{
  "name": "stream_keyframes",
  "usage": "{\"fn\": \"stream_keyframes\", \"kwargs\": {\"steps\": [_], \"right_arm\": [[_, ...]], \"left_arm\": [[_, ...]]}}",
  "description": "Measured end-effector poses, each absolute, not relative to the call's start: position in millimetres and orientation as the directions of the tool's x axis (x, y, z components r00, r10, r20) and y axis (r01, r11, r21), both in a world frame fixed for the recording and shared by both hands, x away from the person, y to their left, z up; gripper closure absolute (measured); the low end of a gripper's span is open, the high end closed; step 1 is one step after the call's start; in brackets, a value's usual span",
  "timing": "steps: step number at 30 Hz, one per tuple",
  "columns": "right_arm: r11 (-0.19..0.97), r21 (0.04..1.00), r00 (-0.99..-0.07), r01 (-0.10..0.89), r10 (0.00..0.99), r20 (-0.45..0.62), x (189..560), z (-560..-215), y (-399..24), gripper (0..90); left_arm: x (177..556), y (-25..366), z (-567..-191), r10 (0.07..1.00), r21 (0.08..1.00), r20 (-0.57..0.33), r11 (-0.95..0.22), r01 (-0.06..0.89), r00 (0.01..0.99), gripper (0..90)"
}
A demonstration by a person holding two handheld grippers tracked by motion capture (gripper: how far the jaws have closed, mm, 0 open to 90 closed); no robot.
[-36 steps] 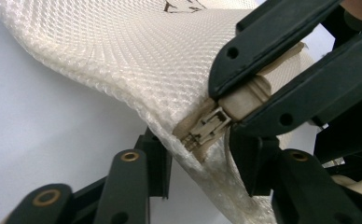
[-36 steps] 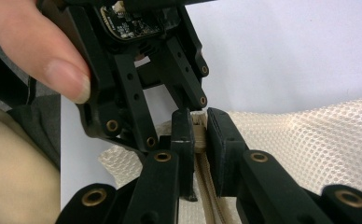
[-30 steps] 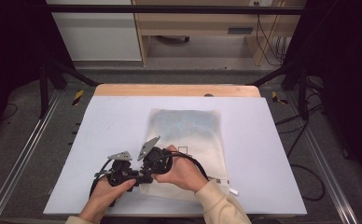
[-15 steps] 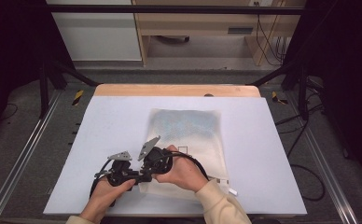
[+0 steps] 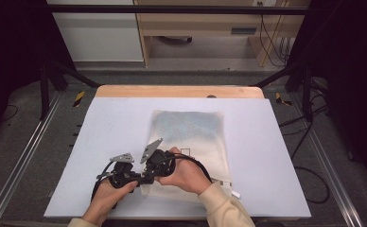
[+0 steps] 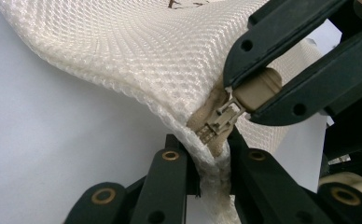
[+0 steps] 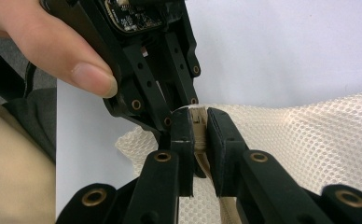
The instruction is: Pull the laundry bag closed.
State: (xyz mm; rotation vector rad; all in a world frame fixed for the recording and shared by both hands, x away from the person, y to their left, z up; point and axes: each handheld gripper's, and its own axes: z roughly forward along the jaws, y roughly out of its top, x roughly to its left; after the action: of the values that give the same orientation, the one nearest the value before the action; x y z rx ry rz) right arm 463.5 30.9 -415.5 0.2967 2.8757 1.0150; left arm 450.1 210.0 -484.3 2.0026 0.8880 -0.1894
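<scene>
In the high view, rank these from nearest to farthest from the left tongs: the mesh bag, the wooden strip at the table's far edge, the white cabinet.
1. mesh bag, gripped at its near corner by the left tongs
2. wooden strip, across the table's far edge
3. white cabinet, beyond the table, far left

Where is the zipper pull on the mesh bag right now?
The zipper pull sits at the mesh bag's near-left corner, clamped by the right gripper, just above the left gripper pinching the seam.
</scene>
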Motion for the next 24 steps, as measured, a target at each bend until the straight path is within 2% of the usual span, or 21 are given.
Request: {"fn": "stream_keyframes", "kwargs": {"steps": [24], "right_arm": [[0.782,0.603,-0.978,0.157,0.210,-0.017,463.0,-419.6,28.2,82.0]], "left_arm": [[449.8,210.4,-481.8,0.522,0.685,-0.443,-0.327,0.651,0.728,84.4]]}}
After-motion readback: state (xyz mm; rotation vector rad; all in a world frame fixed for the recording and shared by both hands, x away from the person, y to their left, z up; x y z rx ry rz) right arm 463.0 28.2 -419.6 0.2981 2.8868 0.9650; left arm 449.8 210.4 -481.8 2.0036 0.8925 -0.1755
